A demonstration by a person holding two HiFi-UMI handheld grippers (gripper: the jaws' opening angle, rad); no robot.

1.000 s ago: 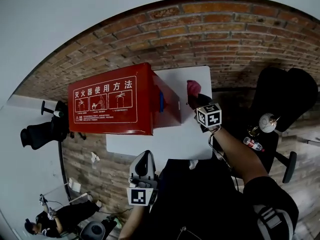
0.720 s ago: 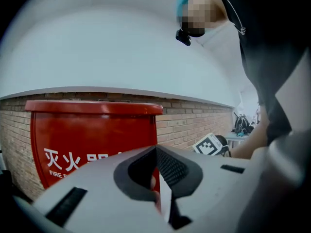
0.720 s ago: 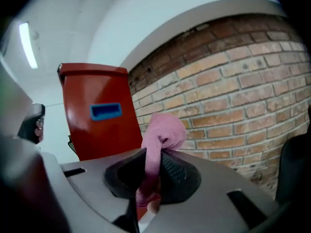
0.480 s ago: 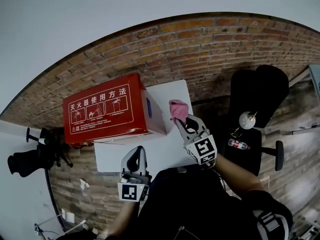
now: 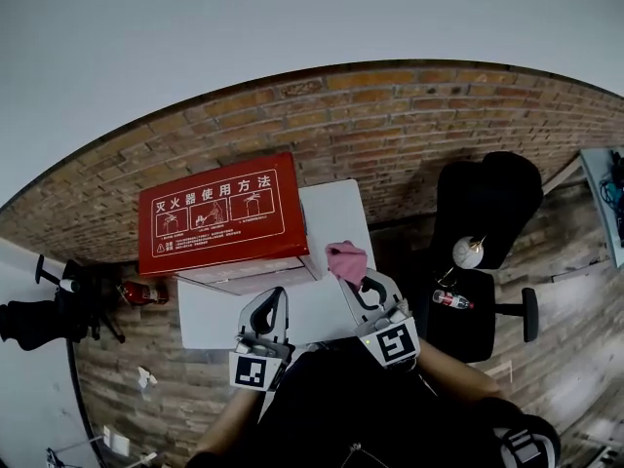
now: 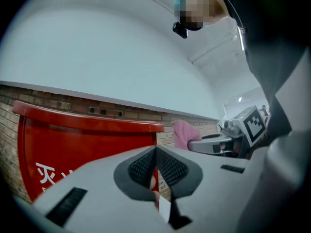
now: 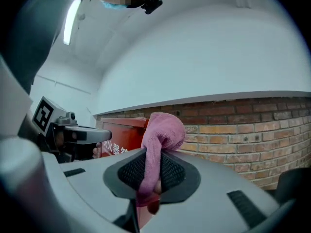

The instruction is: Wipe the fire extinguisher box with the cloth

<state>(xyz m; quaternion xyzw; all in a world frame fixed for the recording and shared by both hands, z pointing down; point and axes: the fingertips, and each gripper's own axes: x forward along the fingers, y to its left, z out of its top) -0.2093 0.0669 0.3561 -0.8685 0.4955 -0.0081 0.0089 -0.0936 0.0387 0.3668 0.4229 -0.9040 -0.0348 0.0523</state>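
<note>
Right gripper [image 7: 153,171]: jaws clamped on the pink cloth [image 7: 163,130] – a bunched fold pokes up past the tips, a short tail hangs below the pads.
Left gripper [image 6: 155,171]: jaws pressed together, nothing pinched; only a thin slit shows between the pads.
Fire extinguisher box [image 5: 224,217]: red, lying on the white table [image 5: 331,208], its instruction panel with white characters facing up; it sits ahead of both pairs of jaws, off to the left of the right-hand ones.
Cloth to box: apart – the cloth hangs in the air just off the box's near right corner, touching no face of it.
Done so far: the cloth is gripped and up at the box; no streaks, damp or dust on the red paint show whether any face is wiped.
Left to do: by my reading, the wipe itself – cloth down on the top panel, then across it and the sides.
Surface: plain white tabletop, bare in front of the jaws, the box filling its far-left part.
Room: brick wall [image 7: 252,125] beyond the jaws with pale painted wall above it, a black office chair [image 5: 483,203] to the right of the right jaws, wood-look floor under it.
</note>
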